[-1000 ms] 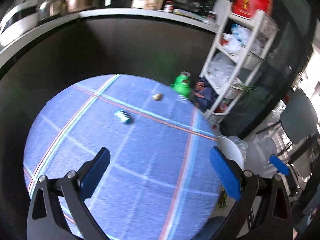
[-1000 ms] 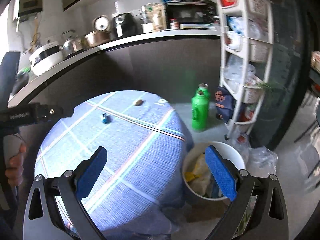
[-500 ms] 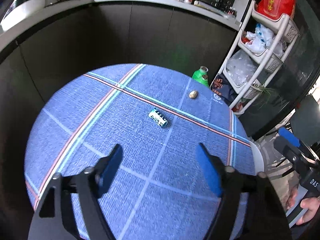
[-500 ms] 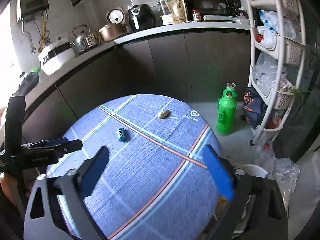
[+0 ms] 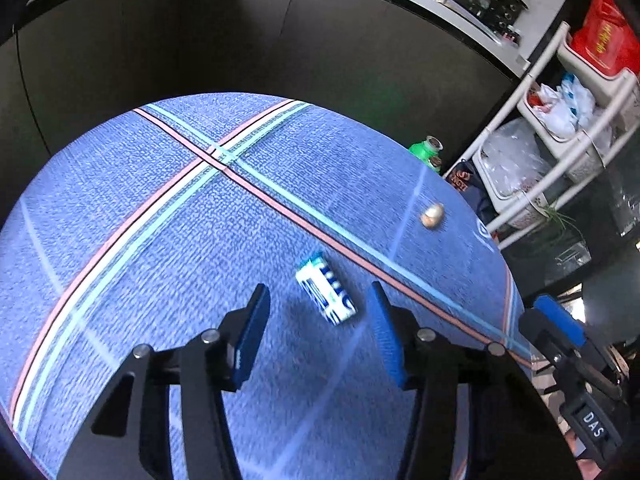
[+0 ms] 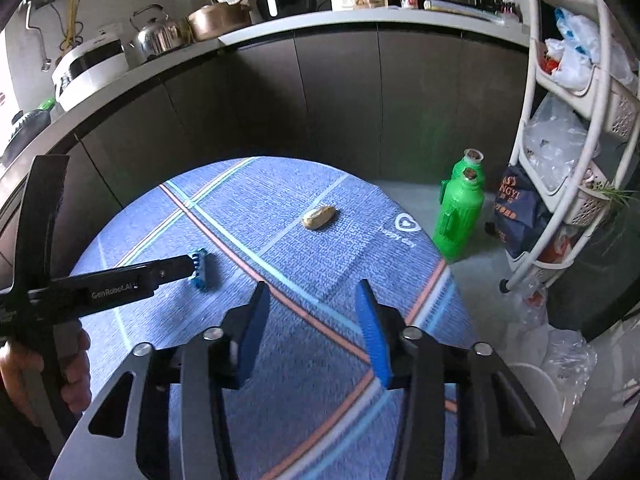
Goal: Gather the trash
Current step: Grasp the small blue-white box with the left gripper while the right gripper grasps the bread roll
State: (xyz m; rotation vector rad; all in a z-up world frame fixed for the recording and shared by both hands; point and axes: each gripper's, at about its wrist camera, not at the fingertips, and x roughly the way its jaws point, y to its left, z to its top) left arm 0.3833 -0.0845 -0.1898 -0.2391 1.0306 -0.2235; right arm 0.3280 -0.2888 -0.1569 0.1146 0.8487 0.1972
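My left gripper (image 5: 318,312) points down at the small blue-and-white rectangular wrapper packet (image 5: 326,294), which lies flat and skewed on the round table with the blue woven cloth (image 5: 160,248). The packet sits just ahead of the blue pads, slightly toward the right one; the jaws are closing, and I see bare cloth between each pad and the packet, so nothing is pressed. From the right wrist view the packet (image 6: 199,270) shows at the tip of the left gripper, end-on.

My right gripper (image 6: 312,300) hangs over the near part of the cloth, its jaws closing with only the striped fabric between them. Ahead of it lies the tan oval nut-like scrap (image 6: 319,217), well apart from the packet, past the pink and pale blue stripes and nearer the far right rim.

The cloth around both pieces is bare. The far edge of the table runs close to the dark cabinet fronts (image 6: 340,92); to the right stand two green plastic bottles (image 6: 460,216) on the floor and a white tiered rack (image 6: 576,128).
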